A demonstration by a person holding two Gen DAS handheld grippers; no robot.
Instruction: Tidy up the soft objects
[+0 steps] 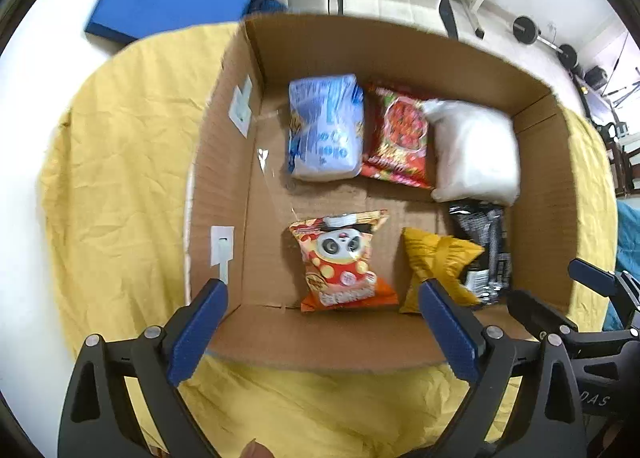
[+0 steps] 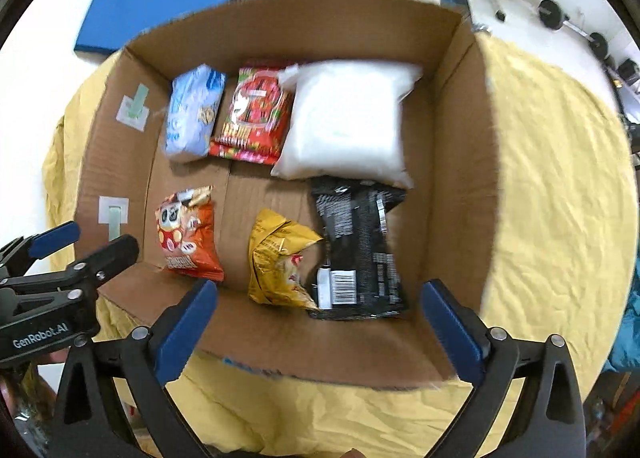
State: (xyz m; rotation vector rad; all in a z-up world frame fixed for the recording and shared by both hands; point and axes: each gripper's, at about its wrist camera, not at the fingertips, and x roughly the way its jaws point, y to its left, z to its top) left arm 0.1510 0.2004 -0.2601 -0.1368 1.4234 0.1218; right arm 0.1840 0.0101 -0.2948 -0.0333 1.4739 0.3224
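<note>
Six soft packets lie inside the open cardboard box on a yellow cloth: white pillow pack at 1 o'clock, panda snack bag at 7. Both left tongs and right tongs hover released, empty.

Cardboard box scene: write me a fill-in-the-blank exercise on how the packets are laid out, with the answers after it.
1. The cardboard box holds ____ soft packets in all.
2. The white bag lies directly beside the ____ packet in the far row.
3. In the near row, the yellow packet lies between the panda packet and the ____ packet.
4. The left gripper and right gripper both have their jaws ____.

Missing words: six; red; black; open
</note>
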